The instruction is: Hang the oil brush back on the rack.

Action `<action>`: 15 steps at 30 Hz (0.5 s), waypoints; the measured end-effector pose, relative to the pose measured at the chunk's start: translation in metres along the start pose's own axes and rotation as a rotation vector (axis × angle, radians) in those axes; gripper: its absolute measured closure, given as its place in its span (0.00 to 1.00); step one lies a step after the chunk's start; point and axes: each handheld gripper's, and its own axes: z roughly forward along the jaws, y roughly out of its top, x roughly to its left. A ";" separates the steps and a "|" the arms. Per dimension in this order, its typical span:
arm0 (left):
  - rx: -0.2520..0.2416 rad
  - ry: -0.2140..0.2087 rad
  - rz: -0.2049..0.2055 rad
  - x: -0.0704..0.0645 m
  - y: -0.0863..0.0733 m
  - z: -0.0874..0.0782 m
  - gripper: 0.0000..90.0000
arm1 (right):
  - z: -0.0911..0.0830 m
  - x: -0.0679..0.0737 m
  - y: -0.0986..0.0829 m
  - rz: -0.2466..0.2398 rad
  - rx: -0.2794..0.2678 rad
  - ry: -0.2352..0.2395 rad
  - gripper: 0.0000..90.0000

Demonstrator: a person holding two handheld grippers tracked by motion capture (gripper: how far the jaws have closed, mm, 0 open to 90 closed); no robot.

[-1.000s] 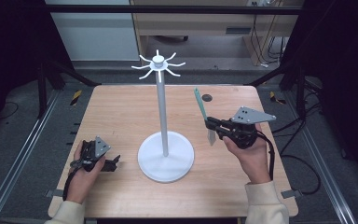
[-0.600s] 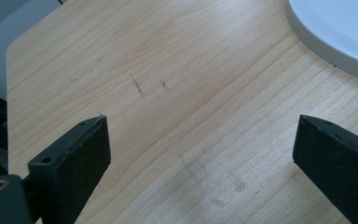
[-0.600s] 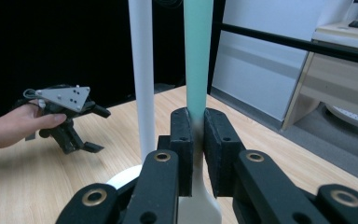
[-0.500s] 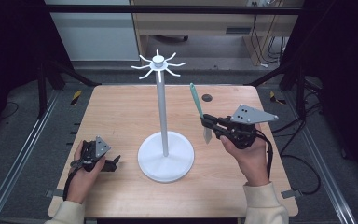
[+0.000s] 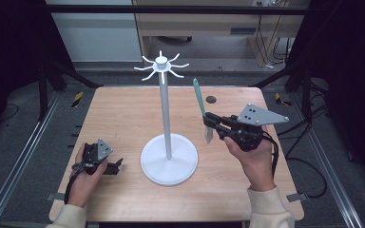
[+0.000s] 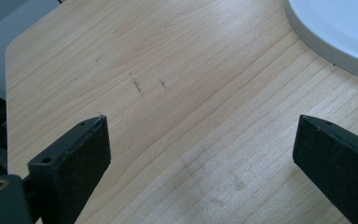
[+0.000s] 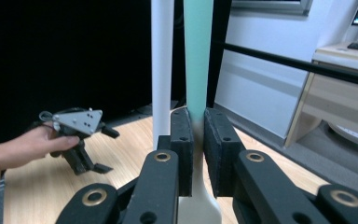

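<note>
Lab, framed test table (image 5: 123, 114), trailing cables (image 5: 271, 28)

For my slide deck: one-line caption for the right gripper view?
Right claw clamps a green-handled spatula upright beside the white stand's pole.

We counted one table (image 5: 123, 114), one white stand (image 5: 165, 118), one green-handled utensil (image 5: 200, 102), two grippers and two hands.

The right gripper (image 5: 210, 121) is raised above the table, its jaws clamped together. The left gripper (image 5: 115, 166) rests low with jaws spread wide, the left hand (image 5: 83, 175) wrapped around it.
</note>
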 end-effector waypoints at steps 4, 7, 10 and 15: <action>-0.001 0.000 0.003 0.000 0.000 0.000 0.04 | -0.003 0.004 0.006 -0.009 -0.013 0.000 0.92; 0.002 -0.003 0.004 0.000 0.000 0.000 0.04 | -0.004 0.006 0.009 -0.015 -0.023 0.011 0.92; 0.003 -0.003 0.004 0.000 0.000 0.000 0.04 | -0.003 0.009 0.011 -0.024 -0.022 0.016 0.92; 0.005 -0.002 0.005 -0.001 0.000 0.000 0.04 | 0.002 0.011 0.013 -0.022 -0.024 0.025 0.92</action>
